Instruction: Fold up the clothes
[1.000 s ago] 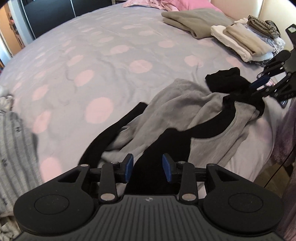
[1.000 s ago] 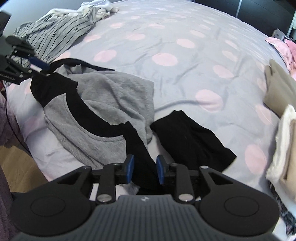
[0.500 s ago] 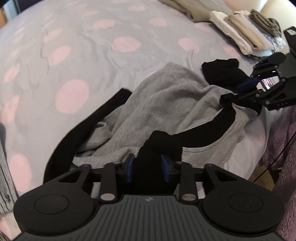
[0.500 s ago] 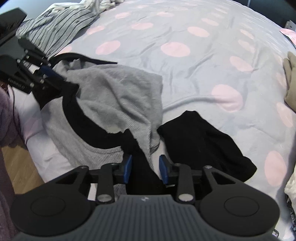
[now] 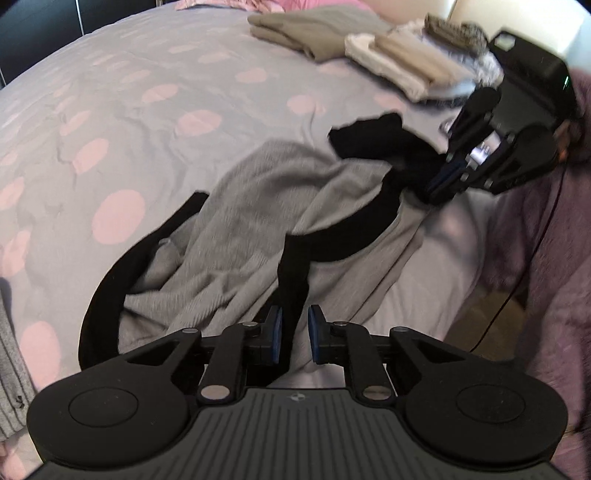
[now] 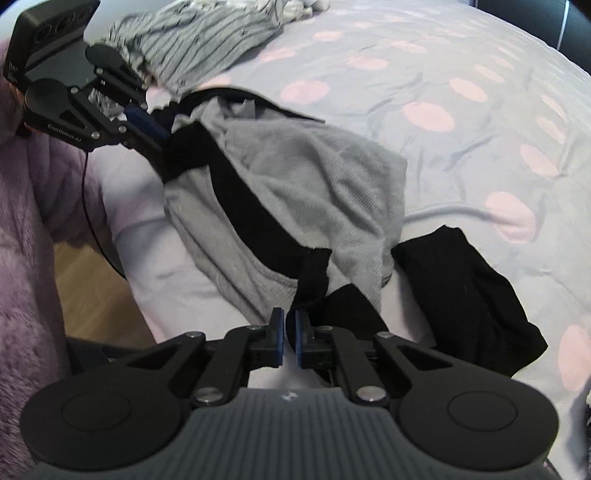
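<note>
Grey top with black trim (image 5: 258, 229) lies bunched at the near edge of the bed (image 5: 147, 110), part draped over the edge.

Left gripper (image 5: 294, 334): blue pads close together, pinching a black strap of the top that rises between them. From the right wrist view the same gripper (image 6: 153, 129) sits at the far left, clamped on the black trim at that end of the garment.

Right gripper (image 6: 290, 341): pads nearly pressed together, pinching a narrow black strap at the near end of the top. In the left wrist view it (image 5: 448, 177) is at the far right, biting black fabric.

The black neckline band runs between the 2 grip points, grey body slumped behind it on the bed.

Separate black garment (image 6: 469, 288) lies just right of the top, touching it at its near edge.

Striped grey shirt (image 6: 192, 48) is crumpled at far left. Folded stack of clothes (image 5: 406, 62) sits at far right, a folded taupe item (image 5: 306, 33) beside it.

Duvet is lilac with pink dots. Purple fleece sleeve (image 5: 546, 258) is at the right edge.
</note>
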The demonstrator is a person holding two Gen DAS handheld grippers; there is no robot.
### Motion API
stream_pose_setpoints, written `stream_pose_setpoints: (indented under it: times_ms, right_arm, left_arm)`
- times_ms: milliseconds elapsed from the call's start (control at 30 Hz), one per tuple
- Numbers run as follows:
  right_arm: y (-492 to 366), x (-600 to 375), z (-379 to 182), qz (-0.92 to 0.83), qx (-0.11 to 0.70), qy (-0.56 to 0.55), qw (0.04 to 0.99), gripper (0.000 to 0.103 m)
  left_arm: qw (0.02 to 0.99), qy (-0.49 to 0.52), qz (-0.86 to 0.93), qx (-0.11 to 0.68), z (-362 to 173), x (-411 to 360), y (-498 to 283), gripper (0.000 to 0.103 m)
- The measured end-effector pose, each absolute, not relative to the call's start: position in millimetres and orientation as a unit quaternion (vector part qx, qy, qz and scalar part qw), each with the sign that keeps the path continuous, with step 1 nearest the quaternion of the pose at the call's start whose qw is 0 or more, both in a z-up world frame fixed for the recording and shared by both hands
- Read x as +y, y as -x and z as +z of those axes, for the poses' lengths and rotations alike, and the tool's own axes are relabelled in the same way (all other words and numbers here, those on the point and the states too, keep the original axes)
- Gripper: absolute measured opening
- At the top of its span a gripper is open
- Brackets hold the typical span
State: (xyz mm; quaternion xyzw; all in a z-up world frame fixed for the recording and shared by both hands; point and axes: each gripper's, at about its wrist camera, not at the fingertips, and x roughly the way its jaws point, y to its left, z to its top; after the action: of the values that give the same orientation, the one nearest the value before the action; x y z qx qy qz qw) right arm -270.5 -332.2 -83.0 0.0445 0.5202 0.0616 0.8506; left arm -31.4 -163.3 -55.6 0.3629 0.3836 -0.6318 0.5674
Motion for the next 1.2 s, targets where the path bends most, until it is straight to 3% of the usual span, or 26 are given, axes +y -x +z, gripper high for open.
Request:
stream_pose_setpoints:
  times_ms: [133,267,367,567,633,700,800,933,1200]
  right_arm:
    - [269.3,-332.7,-83.6,0.053,0.521,-0.042,0.851,0.013]
    - [265.1,-337.5,-86.8,0.043,0.523,-0.048,0.850,0.028]
    - [259.4,-340.6,-91.6,0.021,0.528,-0.045,0.848,0.033]
    - [258.6,-361.6,-93.6,0.002,0.532,-0.092,0.842,0.033]
    - [259.4,-361.2,-97.5,0.018,0.541,-0.102,0.835,0.032]
    - [261.9,-355.8,-99.7,0.037,0.546,-0.094,0.832,0.018]
    - [267.1,-353.6,-98.7,0.035,0.542,-0.079,0.836,0.008]
    - [271.7,-356.2,-83.1,0.002,0.507,-0.067,0.860,0.007]
    - [278.9,-340.1,-13.6,-0.098,0.398,0.001,0.912,0.006]
  left_arm:
    - [0.582,-0.380,-0.620,0.364,-60.5,-161.3,35.8,0.013]
    - [0.586,-0.386,-0.620,0.351,-64.3,-164.4,36.2,0.018]
    - [0.588,-0.397,-0.616,0.342,-69.9,-171.9,37.3,0.019]
    - [0.579,-0.402,-0.617,0.349,-74.1,-174.8,34.1,0.021]
    - [0.570,-0.408,-0.619,0.355,-77.8,-175.3,34.7,0.021]
    - [0.567,-0.415,-0.617,0.355,-79.8,-173.7,36.1,0.021]
    - [0.570,-0.422,-0.611,0.351,-80.9,-169.5,37.3,0.014]
    - [0.603,-0.402,-0.600,0.338,-69.1,-163.2,36.3,0.005]
    - [0.701,-0.336,-0.571,0.264,21.0,-145.0,36.2,0.003]
